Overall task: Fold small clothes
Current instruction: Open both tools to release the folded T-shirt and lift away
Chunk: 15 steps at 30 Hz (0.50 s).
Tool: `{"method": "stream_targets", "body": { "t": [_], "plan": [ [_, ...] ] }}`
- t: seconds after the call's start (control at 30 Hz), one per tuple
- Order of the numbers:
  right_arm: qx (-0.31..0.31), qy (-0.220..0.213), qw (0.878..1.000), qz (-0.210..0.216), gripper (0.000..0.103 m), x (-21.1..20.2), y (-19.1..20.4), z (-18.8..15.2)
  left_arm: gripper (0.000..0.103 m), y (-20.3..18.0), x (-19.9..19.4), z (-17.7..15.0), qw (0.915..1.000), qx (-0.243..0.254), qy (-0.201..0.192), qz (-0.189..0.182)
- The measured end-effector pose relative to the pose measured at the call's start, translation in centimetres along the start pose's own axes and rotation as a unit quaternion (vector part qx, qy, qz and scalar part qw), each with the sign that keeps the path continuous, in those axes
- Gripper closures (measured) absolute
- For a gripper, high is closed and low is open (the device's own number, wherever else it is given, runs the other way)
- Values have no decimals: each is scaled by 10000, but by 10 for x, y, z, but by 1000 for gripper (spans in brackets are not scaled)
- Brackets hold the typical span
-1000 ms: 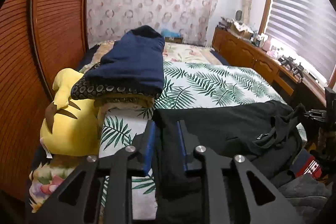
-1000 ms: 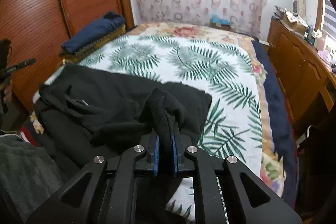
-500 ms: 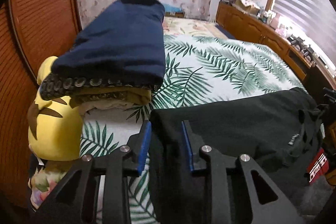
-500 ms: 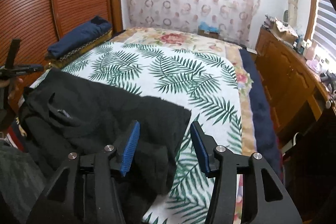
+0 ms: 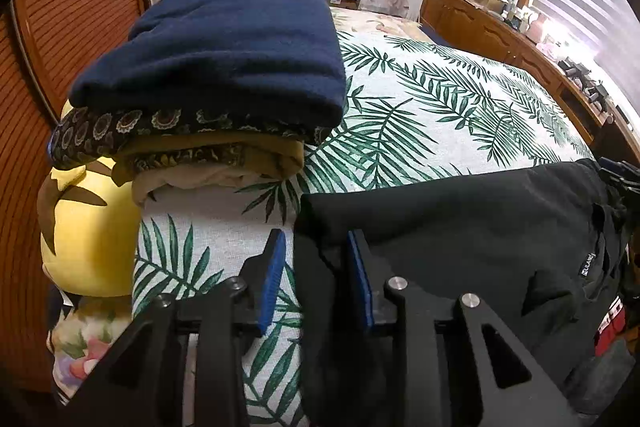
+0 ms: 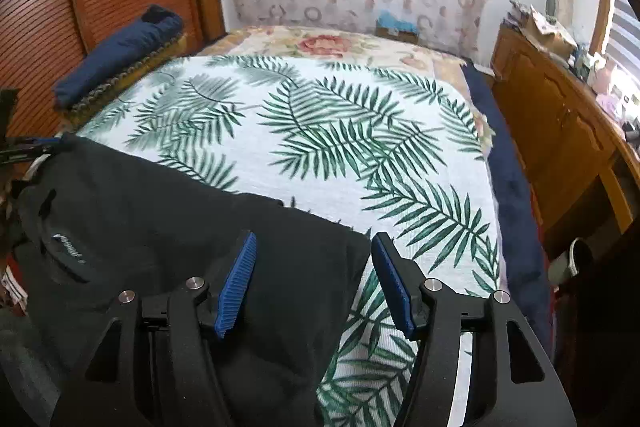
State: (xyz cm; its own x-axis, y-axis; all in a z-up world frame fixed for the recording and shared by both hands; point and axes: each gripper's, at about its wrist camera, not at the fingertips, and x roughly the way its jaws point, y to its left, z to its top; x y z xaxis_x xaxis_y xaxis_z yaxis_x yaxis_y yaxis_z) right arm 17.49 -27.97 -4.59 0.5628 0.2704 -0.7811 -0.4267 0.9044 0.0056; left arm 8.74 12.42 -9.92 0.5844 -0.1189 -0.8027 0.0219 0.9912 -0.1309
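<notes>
A black garment (image 5: 460,227) lies spread flat on the palm-leaf bedspread (image 5: 420,107), with a small white label near its far end. My left gripper (image 5: 316,275) is open, its blue pads standing either side of the garment's left corner, which lies between them. In the right wrist view the same garment (image 6: 160,227) covers the near left of the bedspread (image 6: 320,131). My right gripper (image 6: 316,283) is wide open above the garment's right corner, holding nothing.
A stack of folded clothes topped by a navy piece (image 5: 224,39) sits at the left of the bed, beside a yellow plush toy (image 5: 88,235). The stack also shows in the right wrist view (image 6: 120,51). A wooden dresser (image 6: 560,131) runs along the right side.
Both grippers let go of the black garment: the right opened first, then the left widened. The garment went from bunched and lifted to lying flat. Both grippers moved forward and lower over the bed.
</notes>
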Motion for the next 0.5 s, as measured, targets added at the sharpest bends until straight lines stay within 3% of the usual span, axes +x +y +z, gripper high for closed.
{"method": "stream_targets", "body": {
  "t": [0.5],
  "plan": [
    [346, 304, 9989, 76, 39, 26, -17, -3, 68, 3, 4, 7, 9999, 62, 83, -117]
  ]
}}
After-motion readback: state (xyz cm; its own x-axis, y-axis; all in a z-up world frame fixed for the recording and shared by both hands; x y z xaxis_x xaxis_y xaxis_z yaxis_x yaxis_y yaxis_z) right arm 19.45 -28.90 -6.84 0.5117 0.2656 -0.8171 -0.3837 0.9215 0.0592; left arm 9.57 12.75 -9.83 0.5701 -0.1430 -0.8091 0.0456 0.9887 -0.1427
